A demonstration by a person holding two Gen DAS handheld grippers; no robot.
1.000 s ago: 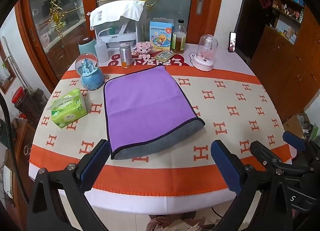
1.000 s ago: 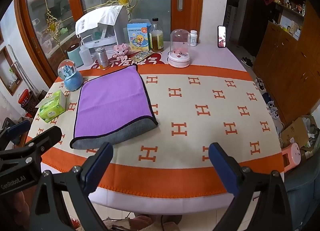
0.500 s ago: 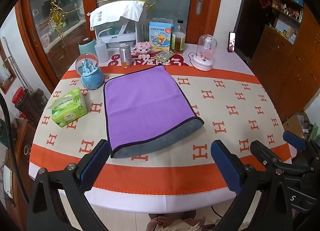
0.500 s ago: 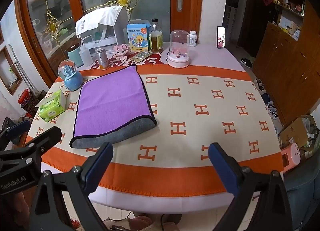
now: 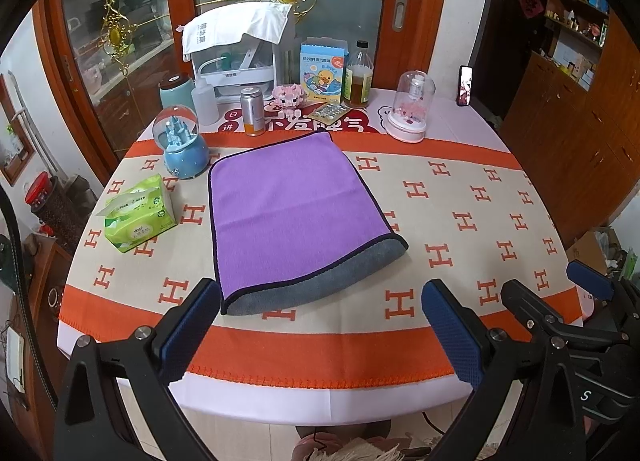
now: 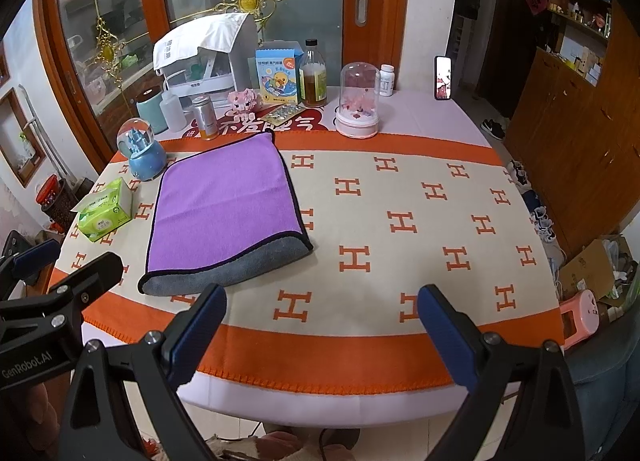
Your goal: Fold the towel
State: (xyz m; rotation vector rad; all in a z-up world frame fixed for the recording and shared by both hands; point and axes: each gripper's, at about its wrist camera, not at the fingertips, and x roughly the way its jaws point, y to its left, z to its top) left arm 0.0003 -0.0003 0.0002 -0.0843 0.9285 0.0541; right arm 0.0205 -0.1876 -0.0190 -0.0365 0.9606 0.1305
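On table – towel (image 5: 294, 205) folded | both tongs (image 5: 320, 325) (image 6: 322, 325) agape | pill bottle (image 6: 386, 79) right-view only

A folded purple towel (image 5: 294, 209), its grey underside showing at the near fold, is seen lying flat on the surface (image 5: 460, 197). The left gripper (image 5: 320, 325) is held above the near edge, jaws spread wide and empty. A green tissue pack (image 5: 138, 217) and a snow globe (image 5: 182, 149) are seen left of the towel.
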